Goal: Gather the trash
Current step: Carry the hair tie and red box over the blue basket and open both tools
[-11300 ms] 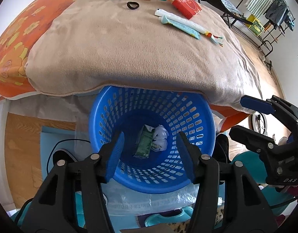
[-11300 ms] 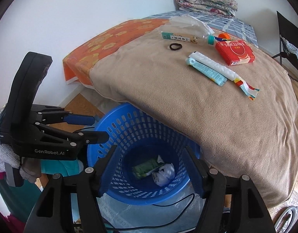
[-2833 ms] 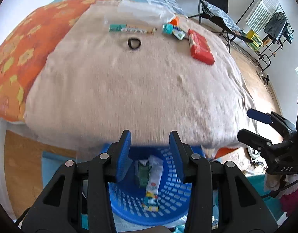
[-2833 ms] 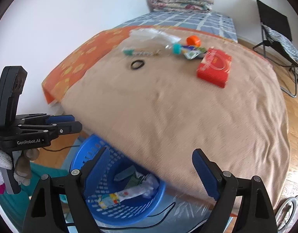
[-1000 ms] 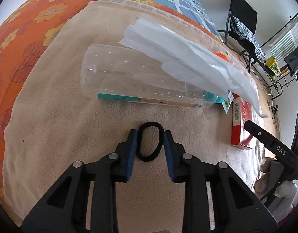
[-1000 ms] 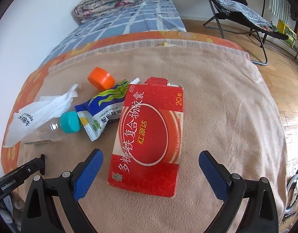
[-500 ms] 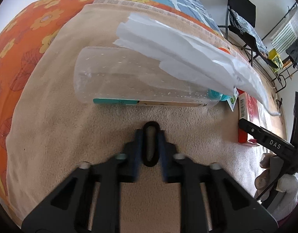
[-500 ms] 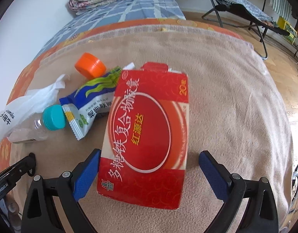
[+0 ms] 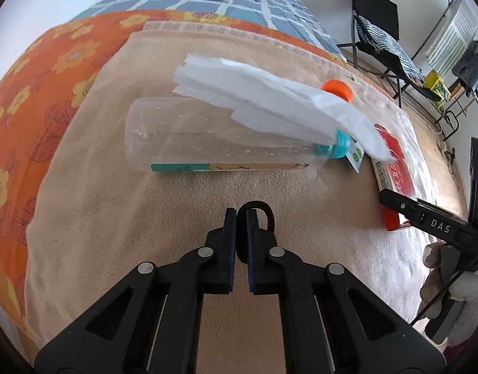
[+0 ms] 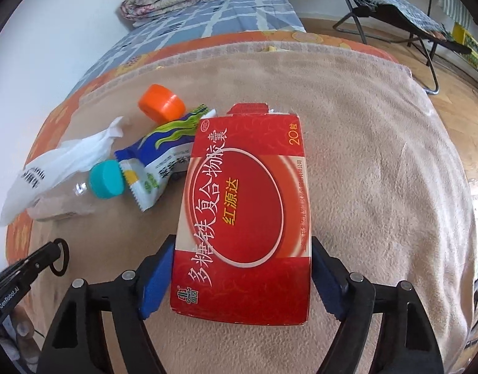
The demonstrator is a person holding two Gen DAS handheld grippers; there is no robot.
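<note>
Hand-held gripper on the left [image 9: 241,218] is pinching the black hair tie [image 9: 264,215] on the bed's beige blanket [image 9: 114,218], while the right one [image 10: 242,277] is closing around the red box [image 10: 248,218], needing squarely seated pads before lifting.

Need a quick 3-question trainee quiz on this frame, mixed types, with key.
1. True or false: the left gripper is shut on the black hair tie.
2. What lies between the right gripper jaws? A) orange cap B) red box C) clear bottle
3. Fill in: the bottle's cap is ____ in colour.

Key: 1 true. 2 B, the red box; the jaws are closing on it. 3 teal.
</note>
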